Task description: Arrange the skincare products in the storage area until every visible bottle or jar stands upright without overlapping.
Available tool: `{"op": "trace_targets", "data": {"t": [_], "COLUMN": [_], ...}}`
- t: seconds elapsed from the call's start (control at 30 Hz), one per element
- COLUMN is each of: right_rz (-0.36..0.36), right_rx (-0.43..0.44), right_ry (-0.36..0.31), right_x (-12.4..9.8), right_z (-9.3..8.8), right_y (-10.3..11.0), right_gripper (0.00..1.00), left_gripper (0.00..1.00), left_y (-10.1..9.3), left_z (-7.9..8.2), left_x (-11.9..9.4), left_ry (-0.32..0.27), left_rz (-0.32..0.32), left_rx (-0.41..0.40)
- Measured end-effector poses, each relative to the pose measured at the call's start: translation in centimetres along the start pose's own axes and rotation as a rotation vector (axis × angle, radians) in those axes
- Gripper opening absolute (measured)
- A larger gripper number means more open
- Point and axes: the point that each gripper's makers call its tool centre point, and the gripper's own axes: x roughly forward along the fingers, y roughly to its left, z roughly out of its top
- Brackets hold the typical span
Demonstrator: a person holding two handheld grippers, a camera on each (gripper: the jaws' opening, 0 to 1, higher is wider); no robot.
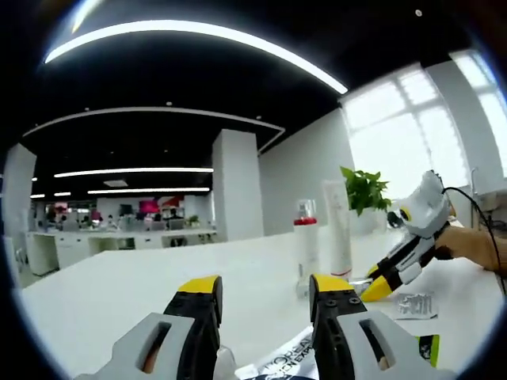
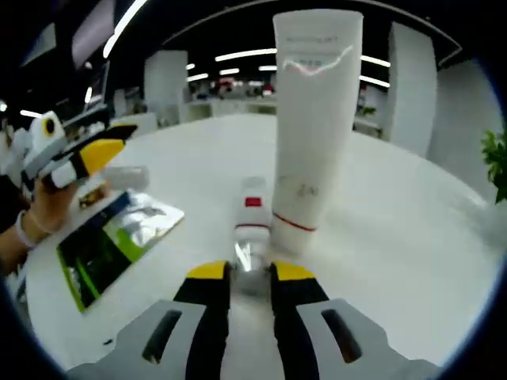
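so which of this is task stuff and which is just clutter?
Job:
white tube, standing upright
small red-banded bottle, between the right gripper jaws
left gripper

Lying about:
green sachet
foil packet
potted plant

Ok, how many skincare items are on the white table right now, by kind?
Tall white squeeze tube: 1
Small white bottle with a red band: 1
Flat foil packets: 2, the green-and-silver packet and the small silver sachet
Total: 4
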Motion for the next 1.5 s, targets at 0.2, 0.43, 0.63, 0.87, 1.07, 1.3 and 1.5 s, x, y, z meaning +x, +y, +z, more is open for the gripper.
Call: {"op": "trace_targets", "data": {"t": [0.2, 0.43, 0.63, 0.87, 1.07, 1.3, 1.5], "right_rz": [-0.019, -0.055, -0.084, -0.098, -0.007, 0.021, 0.000], "right_rx": [-0.009, -0.088, -0.105, -0.060, 0.081, 0.071, 0.011], "right_ry": [-0.040, -0.213, -0.337, -0.436, -0.509, -0.563, -0.582], "right_x": [-0.7, -2.2, -2.9, -2.8, -1.9, -2.2, -1.7], "right_z": [1.1, 5.1, 9.1, 12.6, 13.1, 13.6, 13.5], "right_y": [0.2, 1.5, 3.2, 3.2, 3.5, 4.0, 4.0], "right_gripper": [0.18, 0.18, 0.18, 0.18, 0.18, 0.18, 0.18], "left_gripper": [0.45, 0.45, 0.45, 0.45, 0.45, 0.45, 0.45], "left_y": [0.1, 0.1, 0.7, 0.7, 0.5, 0.2, 0.0], "left_z": [0.0, -0.1, 0.0, 0.0, -0.1, -0.4, -0.6], "left_x": [0.0, 0.2, 0.2, 0.2, 0.2, 0.2, 0.3], "left_ry": [-0.001, 0.001, -0.004, -0.006, -0.002, 0.012, 0.022], "left_rz": [0.004, 0.005, 0.014, 0.008, 0.006, -0.002, -0.007], "left_rx": [-0.007, 0.001, -0.017, -0.037, -0.025, -0.010, -0.006]}}
